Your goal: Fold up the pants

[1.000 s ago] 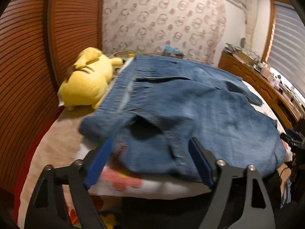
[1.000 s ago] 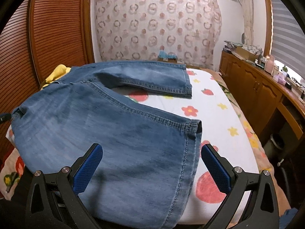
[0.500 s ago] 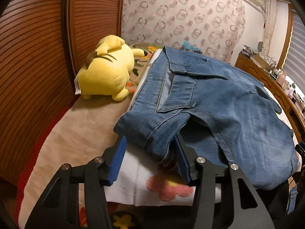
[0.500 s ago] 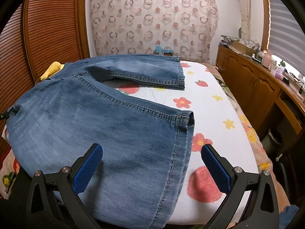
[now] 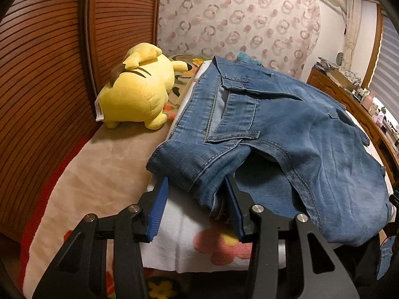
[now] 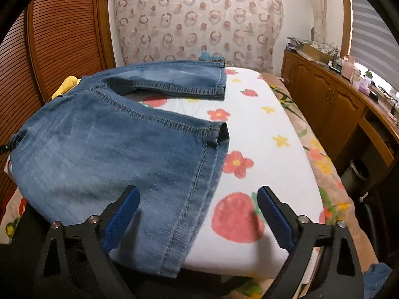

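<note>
Denim jeans (image 5: 286,129) waistband sits between left gripper (image 5: 197,206) closing jaws; right gripper (image 6: 197,214) jaws spread.

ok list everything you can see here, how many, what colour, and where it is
jeans: one pair, blue denim, spread on the bed; near leg hem hangs over the front edge
plush toy: one, yellow, on the bed left of the jeans' waist
sheet: one, white with red and yellow flowers and strawberries, under the jeans
blanket: one, beige, left part of the bed
sliding doors: brown slatted wood, left wall
curtain: one, pale with ring pattern, far wall
cabinet: one, brown wood, right side, clutter on top
left gripper: black with blue pads, jaws just closing around the waistband corner
right gripper: black with blue pads, open, astride the leg hem
</note>
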